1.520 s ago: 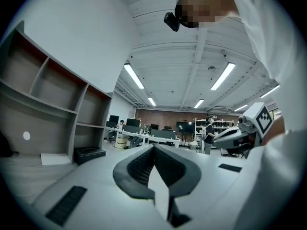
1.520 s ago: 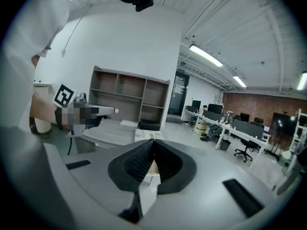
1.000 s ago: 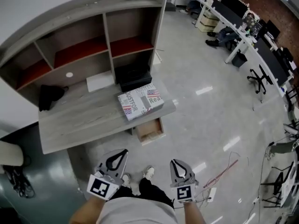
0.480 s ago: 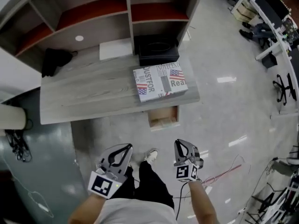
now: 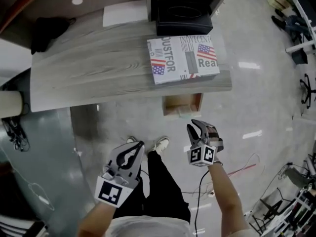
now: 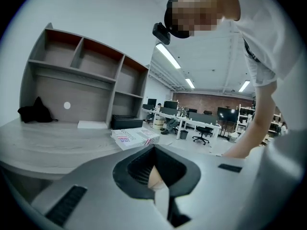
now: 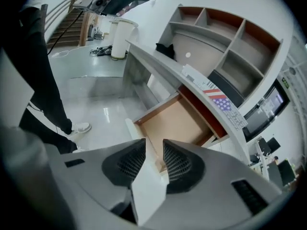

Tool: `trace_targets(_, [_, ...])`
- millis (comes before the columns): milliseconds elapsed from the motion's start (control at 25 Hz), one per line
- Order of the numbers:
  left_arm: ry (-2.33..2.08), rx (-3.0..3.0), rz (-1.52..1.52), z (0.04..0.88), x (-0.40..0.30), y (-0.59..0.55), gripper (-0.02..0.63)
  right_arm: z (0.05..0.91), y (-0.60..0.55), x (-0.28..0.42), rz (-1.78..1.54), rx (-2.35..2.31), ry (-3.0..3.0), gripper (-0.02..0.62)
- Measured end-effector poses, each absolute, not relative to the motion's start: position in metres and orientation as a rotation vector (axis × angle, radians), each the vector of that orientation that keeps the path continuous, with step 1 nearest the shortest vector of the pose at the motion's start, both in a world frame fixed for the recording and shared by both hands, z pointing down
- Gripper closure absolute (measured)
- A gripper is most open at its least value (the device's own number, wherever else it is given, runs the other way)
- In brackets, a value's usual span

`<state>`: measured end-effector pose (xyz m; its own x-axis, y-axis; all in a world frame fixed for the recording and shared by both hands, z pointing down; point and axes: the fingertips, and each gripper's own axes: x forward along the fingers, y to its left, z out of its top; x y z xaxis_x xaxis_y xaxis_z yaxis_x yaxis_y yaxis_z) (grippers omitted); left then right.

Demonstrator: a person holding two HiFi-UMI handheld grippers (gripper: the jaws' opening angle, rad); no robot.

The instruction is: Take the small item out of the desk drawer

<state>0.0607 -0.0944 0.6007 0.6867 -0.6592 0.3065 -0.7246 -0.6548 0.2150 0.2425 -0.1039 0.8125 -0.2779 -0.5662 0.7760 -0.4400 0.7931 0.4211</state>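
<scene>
The grey wooden desk (image 5: 98, 68) fills the upper part of the head view, and its drawer (image 5: 182, 105) stands pulled out just below the desk's front edge, right of centre. On the desk top above the drawer lies a printed box with flag patterns (image 5: 182, 59). A black box (image 5: 180, 16) sits behind it at the top edge, a white sheet (image 5: 123, 15) lies to the left of that, and a black cloth bundle (image 5: 49, 31) rests in the upper left.

The right gripper (image 5: 193, 126) hangs just below the drawer, centre right, pointing up toward it and apart from it. In the right gripper view its jaws have just been opening and now stand a narrow way apart, with nothing between them. The tan inside of the drawer shows through the gap and above it in the middle of that frame. What shows of the drawer's floor is plain wood, part of it lies behind the jaws, and the small item cannot be made out in any view.

The left gripper (image 5: 140, 145) is in the lower left of the head view, over the person's dark trouser leg and beside a white shoe (image 5: 160, 143), well away from the drawer. In its own view the jaw tips meet and hold nothing, with the desk edge and printed box beyond them
</scene>
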Motion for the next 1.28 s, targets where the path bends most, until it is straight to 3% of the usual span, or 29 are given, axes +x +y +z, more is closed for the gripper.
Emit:
trace_targets(600, [-1.206,2.460,0.327,0.642,0.034,-0.085,0.589,0.898,-0.109,0.233,-0.197,0.414,-1.833,0.396])
trace_targets(920, [-1.205,2.446,0.326,0.648,0.032,-0.073,0.589,0.910,-0.107,0.230,-0.215,0.330,-1.810,0.397])
trace_targets(1000, [-1.207,2.445,0.319,0.646,0.032,-0.071,0.589,0.911,-0.105,0.232,-0.208,0.320,-1.795,0.417])
trace_targets(1160, [-1.212,2.452,0.313,0.643,0.031,-0.068,0.589,0.911,-0.105,0.236,-0.187,0.327,-1.757,0.544])
trace_targets(1280, [-1.213,2.465,0.303,0.638,0.032,-0.068,0.589,0.906,-0.107,0.236,-0.174,0.349,-1.757,0.561])
